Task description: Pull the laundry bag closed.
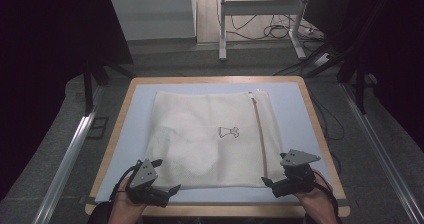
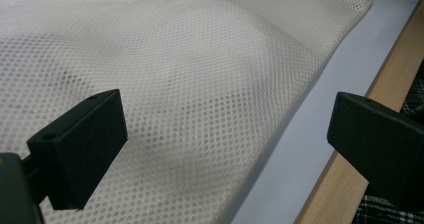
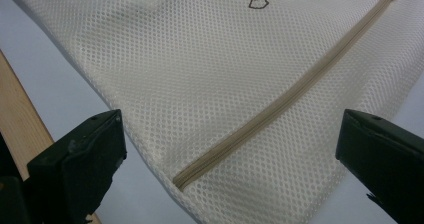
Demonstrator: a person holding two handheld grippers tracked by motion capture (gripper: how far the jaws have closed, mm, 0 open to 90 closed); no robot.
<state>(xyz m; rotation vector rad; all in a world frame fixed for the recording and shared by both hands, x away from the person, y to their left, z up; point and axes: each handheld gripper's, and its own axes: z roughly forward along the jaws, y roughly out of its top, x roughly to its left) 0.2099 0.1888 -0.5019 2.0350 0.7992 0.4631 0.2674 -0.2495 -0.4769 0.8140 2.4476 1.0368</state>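
A cream mesh laundry bag lies flat on the pale blue mat, with a small dress outline printed near its middle and a tan zipper running along its right side. My left gripper stands open at the bag's near left corner, its jaws wide apart over the mesh. At the near right corner my right gripper is open too, its jaws straddling the zipper's near end. Neither holds anything.
The mat covers a wooden-edged table. Its front edge runs just behind both grippers. Beyond the table stands a white desk frame with loose cables on the floor.
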